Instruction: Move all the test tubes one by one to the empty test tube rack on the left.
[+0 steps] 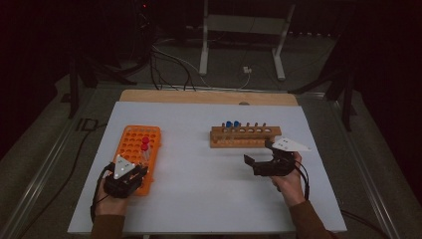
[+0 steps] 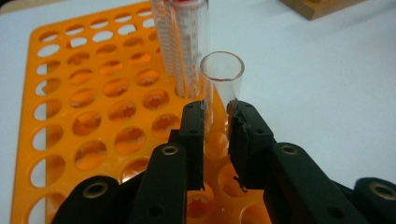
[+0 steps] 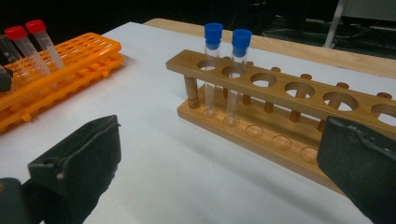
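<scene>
While left gripper [image 2: 215, 140] clamps jaws on open glass tube [image 2: 222, 74] standing in orange rack [image 2: 84, 121] on bench [image 3: 154, 140], right gripper [image 3: 219, 172] waits near wooden rack [image 3: 285, 100], jaws wide, empty. Best lift tube straight up, keep vertical, avoid two red-capped tubes [image 2: 184, 42] just beside.

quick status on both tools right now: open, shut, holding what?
Left tool: shut on the uncapped clear tube, which stands in the orange rack.
Right tool: open, holding nothing, beside the wooden rack.
</scene>
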`<action>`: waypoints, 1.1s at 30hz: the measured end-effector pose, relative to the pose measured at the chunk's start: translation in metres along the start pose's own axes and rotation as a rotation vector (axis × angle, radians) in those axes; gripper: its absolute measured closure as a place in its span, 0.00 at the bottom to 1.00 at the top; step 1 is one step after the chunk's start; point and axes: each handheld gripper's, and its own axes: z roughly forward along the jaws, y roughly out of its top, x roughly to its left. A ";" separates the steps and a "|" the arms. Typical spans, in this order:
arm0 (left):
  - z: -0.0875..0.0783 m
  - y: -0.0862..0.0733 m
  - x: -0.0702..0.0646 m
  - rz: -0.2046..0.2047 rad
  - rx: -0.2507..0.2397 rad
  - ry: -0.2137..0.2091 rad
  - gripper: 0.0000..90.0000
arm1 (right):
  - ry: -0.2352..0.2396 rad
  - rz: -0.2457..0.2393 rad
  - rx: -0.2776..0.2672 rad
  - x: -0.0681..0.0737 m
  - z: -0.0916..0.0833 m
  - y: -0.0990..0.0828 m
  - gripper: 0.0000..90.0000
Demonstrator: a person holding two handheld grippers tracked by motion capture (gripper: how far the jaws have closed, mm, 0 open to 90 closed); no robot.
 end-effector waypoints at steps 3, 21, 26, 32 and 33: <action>-0.001 0.000 0.000 -0.003 -0.008 -0.003 0.84 | 0.001 -0.001 -0.002 0.000 0.000 0.000 0.00; -0.024 0.022 -0.014 -0.074 -0.244 -0.008 0.26 | -0.015 -0.007 -0.019 -0.002 -0.001 0.011 0.00; -0.020 0.030 -0.023 -0.068 -0.260 -0.032 0.19 | -0.030 -0.028 -0.008 -0.001 0.005 0.019 0.00; -0.013 0.039 -0.034 -0.057 -0.260 -0.065 0.09 | -0.044 -0.030 0.011 -0.003 0.017 0.030 0.01; -0.012 0.040 -0.036 -0.054 -0.260 -0.070 0.07 | -0.042 -0.030 0.015 -0.003 0.020 0.031 0.01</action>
